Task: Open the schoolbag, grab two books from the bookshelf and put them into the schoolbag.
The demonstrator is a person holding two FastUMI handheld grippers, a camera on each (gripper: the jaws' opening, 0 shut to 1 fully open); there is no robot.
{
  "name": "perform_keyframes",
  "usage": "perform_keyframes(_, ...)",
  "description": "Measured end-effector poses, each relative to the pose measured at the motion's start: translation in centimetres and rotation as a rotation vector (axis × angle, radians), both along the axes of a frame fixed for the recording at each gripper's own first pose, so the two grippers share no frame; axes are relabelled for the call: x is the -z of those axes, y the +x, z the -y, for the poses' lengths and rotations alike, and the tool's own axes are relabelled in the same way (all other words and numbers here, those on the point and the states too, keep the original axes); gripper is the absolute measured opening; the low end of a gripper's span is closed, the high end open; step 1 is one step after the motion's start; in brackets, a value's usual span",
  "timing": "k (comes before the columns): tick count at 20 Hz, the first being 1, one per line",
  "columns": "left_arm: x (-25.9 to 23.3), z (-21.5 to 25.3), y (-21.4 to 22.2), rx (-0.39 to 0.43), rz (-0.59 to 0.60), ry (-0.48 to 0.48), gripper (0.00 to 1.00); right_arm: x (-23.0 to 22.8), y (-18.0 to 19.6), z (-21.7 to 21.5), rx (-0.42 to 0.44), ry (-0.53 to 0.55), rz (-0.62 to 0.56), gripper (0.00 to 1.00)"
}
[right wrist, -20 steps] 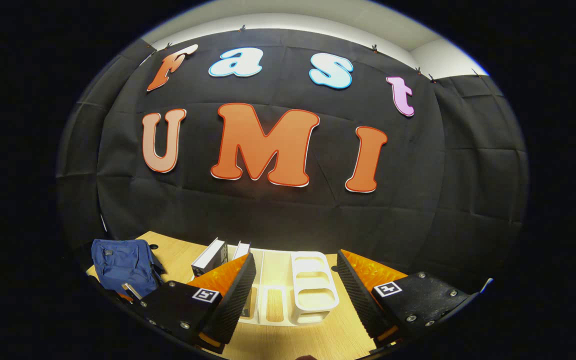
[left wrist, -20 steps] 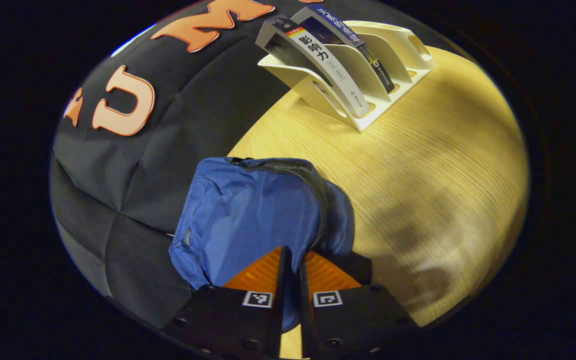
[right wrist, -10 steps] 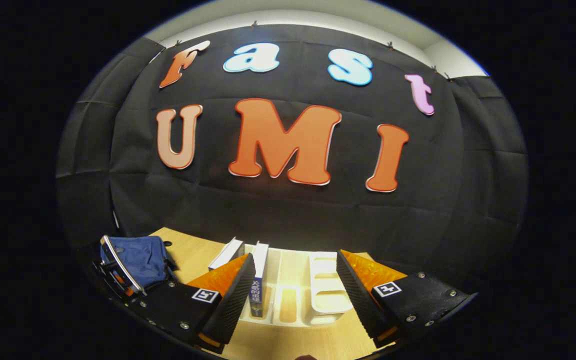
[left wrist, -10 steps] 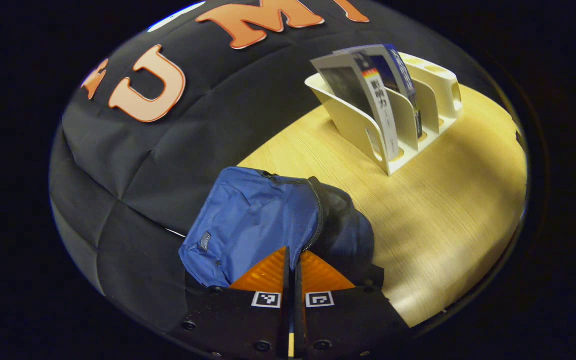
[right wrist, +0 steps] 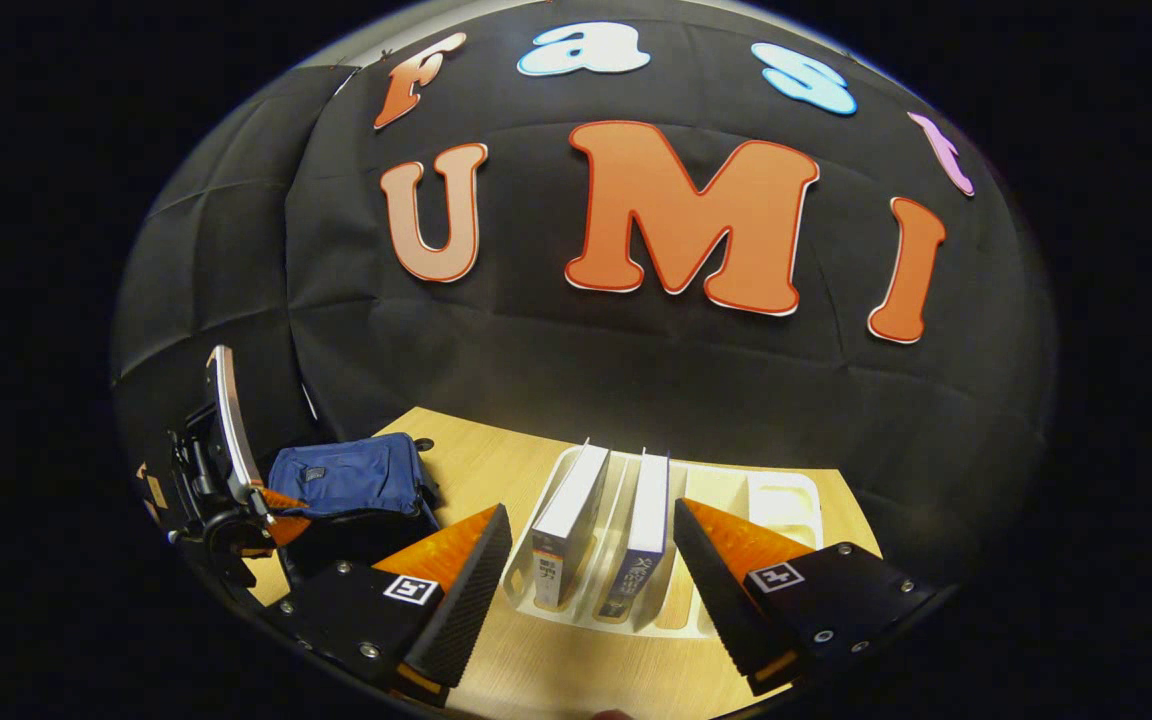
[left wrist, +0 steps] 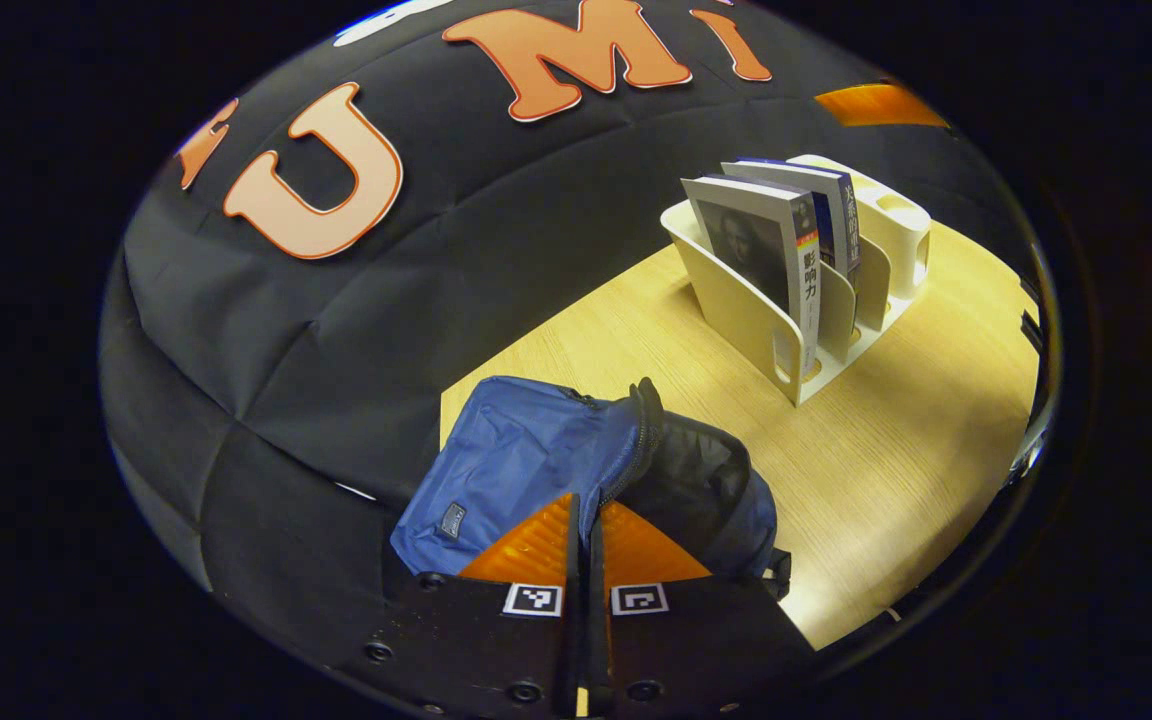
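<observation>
- Left tool point(left wrist: 586, 520) has its fingers pressed together at the schoolbag point(left wrist: 536, 460) zipper (whether they pinch the pull is unclear); the bag gapes partly open on the desk point(left wrist: 896, 440).
- Right tool point(right wrist: 591, 560) hovers wide open, holding nothing, before the bookshelf point(right wrist: 786, 495).
- Both books point(right wrist: 566, 520) remain shelved; packing isn't begun.

Cloth, wood and plastic, as I see them.
Matt blue cloth schoolbag point(left wrist: 526, 455); pale wood-grain counter point(left wrist: 896, 450), smooth; cream plastic bookshelf point(left wrist: 736, 300), slightly glossy.

left gripper view: close above schoolbag point(left wrist: 536, 455) | right gripper view: facing bookshelf point(right wrist: 766, 500) | shared: both
</observation>
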State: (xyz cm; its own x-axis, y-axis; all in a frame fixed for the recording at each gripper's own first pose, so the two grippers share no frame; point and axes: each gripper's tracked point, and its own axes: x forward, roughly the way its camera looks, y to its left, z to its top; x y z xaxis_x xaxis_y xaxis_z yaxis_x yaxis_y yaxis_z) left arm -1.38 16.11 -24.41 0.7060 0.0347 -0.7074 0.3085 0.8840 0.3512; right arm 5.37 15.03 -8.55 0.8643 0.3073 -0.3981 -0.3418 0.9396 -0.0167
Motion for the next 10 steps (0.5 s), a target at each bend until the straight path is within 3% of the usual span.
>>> perform_keyframes(6, -2.2, -2.4, 1.6, 0.002, -0.024, -0.08, 0.04, 1.6, 2.8, -3.5, -0.02, 0.048, -0.162, 0.97)
perform_keyframes(10, -3.4, -4.2, 2.9, -0.015, -0.018, -0.116, 0.04, 3.4, 5.1, -4.4, 0.022, 0.039, -0.259, 0.97)
